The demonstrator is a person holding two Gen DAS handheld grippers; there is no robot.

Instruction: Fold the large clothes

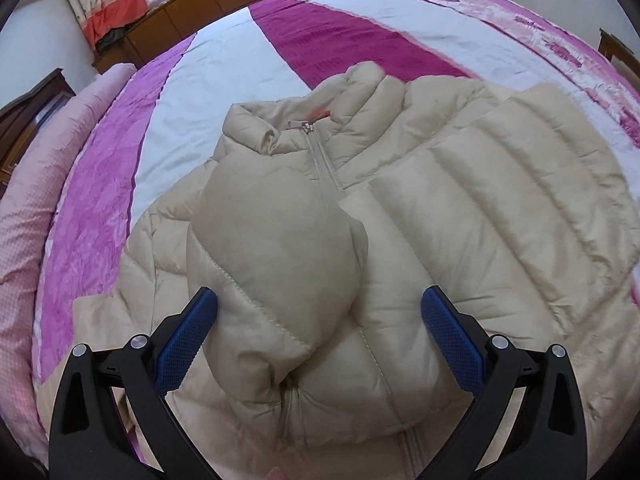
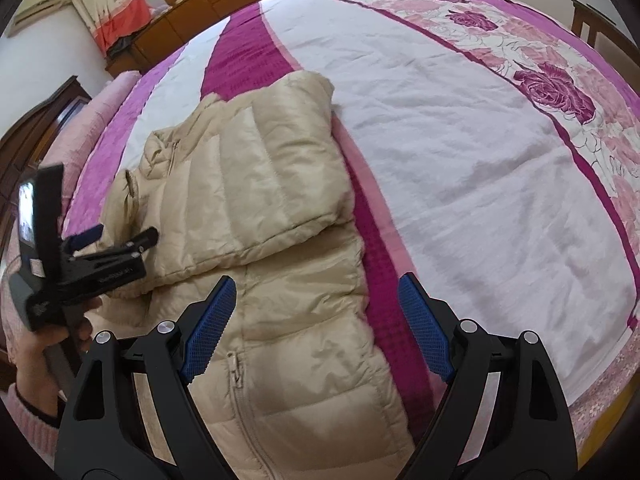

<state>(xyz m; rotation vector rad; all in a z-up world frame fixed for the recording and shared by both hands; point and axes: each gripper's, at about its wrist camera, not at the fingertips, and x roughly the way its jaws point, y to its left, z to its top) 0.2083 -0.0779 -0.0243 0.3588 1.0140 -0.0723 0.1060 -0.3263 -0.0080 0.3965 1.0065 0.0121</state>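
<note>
Left wrist: left gripper (image 1: 319,314) open over jacket (image 1: 460,208) sleeve | right gripper (image 2: 316,314) open above jacket hem

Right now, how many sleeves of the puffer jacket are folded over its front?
2. One sleeve lies across the jacket's left half near the left gripper; the other sleeve lies on the right half.

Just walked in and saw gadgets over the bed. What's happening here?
A person holding a two-finger gripper in each hand is folding a beige puffer jacket laid zipped up on a pink and white bedspread. Both sleeves are already folded in across the front. The left gripper is open with a folded sleeve bunched between its fingers. The right gripper hangs open over the jacket's right edge, holding nothing.
</note>
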